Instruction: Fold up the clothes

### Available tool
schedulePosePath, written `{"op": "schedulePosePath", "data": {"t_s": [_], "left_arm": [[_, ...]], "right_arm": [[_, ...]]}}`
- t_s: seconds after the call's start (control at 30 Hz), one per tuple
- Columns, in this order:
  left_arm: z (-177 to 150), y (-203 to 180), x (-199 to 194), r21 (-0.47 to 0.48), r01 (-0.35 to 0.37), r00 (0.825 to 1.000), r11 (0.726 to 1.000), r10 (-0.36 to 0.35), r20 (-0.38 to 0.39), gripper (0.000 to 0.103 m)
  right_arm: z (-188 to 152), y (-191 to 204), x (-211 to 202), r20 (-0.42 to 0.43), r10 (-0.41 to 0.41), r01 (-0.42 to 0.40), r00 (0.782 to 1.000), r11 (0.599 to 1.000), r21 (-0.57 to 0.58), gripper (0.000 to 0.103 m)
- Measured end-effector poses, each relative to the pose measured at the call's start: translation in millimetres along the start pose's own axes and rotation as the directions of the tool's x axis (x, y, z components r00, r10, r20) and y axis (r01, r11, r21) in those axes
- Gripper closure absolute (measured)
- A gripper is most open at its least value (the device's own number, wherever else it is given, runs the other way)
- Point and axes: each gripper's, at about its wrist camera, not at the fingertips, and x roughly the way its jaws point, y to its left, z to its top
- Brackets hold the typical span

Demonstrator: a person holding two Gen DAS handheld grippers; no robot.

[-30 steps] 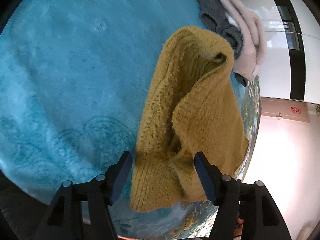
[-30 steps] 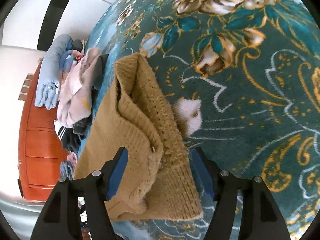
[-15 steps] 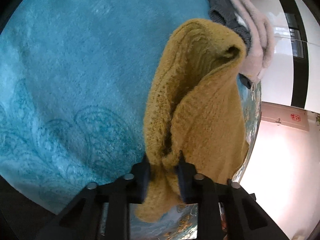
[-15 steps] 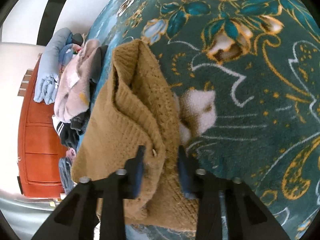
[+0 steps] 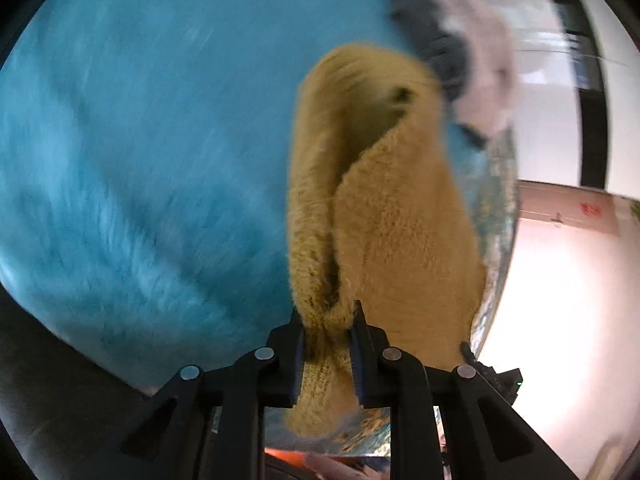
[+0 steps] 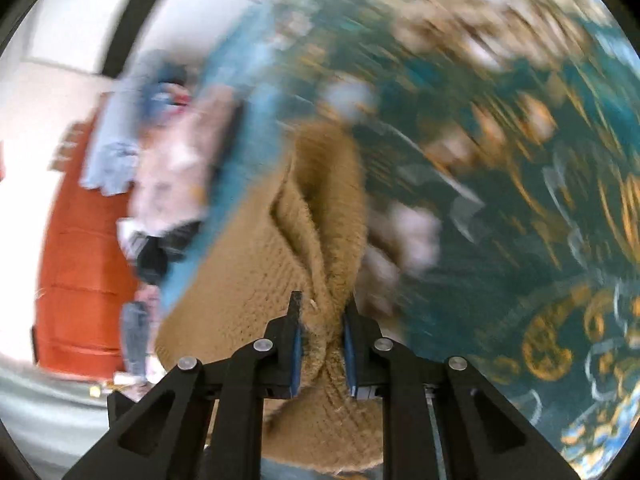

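Observation:
A mustard-yellow knitted sweater is bunched and folded lengthwise over a teal blanket. My left gripper is shut on its near edge, with knit squeezed between the jaws. In the right wrist view the same sweater hangs in folds, and my right gripper is shut on another part of its edge. Both views are blurred by motion.
A pile of other clothes, grey and pale pink, lies beyond the sweater; it also shows in the right wrist view. The floral teal bedspread fills the right. An orange-red cabinet stands at the left.
Both grippers went from open around the sweater's edge to shut on it. The sweater is now lifted and pulled, and both cameras are moving fast.

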Motion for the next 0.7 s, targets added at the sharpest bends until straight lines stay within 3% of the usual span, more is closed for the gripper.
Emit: {"op": "schedulePosePath", "data": {"t_s": [0.13,0.27,0.37,0.43,0.57,0.7], "left_arm": [[-3,-5,5,-0.005,0.038,0.999,0.999,-0.038,0.002,0.082],[-4,-8,3,-0.001,0.061,0.998,0.998,-0.061,-0.008,0.079],[-8,-5,-10,0.018,0.084,0.996,0.996,-0.084,-0.001,0.074],[-9,-5,-16,0.031,0.094,0.995,0.995,-0.095,0.030,0.063],[28,1,-48,0.000,0.110,0.987,0.994,-0.109,0.118,0.059],[61,-6,-54,-0.057,0.165,0.971,0.985,-0.152,0.185,0.059]], "right_arm": [[-6,-16,14,-0.014,-0.017,0.018,1.000,0.998,0.053,0.085],[2,-6,14,-0.046,-0.051,0.051,0.998,0.999,0.012,0.080],[11,6,5,-0.023,-0.103,0.101,0.994,0.994,-0.051,0.075],[18,13,-3,0.007,-0.132,0.132,0.991,0.987,-0.087,0.067],[40,31,-15,0.092,-0.124,0.134,0.988,0.983,-0.122,0.067],[57,66,7,0.066,-0.067,0.079,0.996,0.978,-0.192,0.063]]}}
